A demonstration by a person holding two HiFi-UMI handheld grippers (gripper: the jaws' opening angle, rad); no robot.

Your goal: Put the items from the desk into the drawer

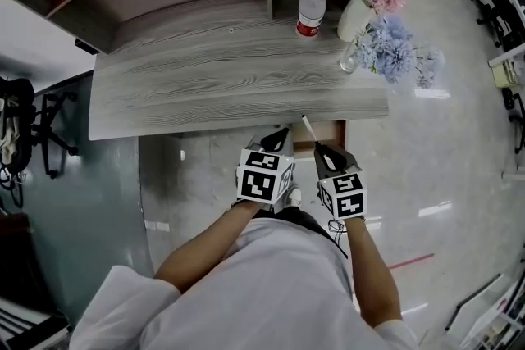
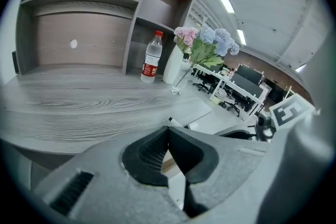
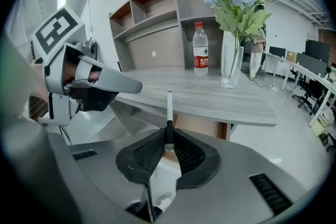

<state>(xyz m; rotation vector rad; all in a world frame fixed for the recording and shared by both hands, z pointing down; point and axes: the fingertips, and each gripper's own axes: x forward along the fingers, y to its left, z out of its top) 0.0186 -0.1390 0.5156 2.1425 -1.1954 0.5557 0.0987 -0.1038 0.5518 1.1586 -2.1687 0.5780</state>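
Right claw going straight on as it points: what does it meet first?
Likely the desk, at its front edge, met by the pen held in the right claw; height is unclear.

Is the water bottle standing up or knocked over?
Standing up. The water bottle sits on the desk with its red cap on top, beside the white vase.
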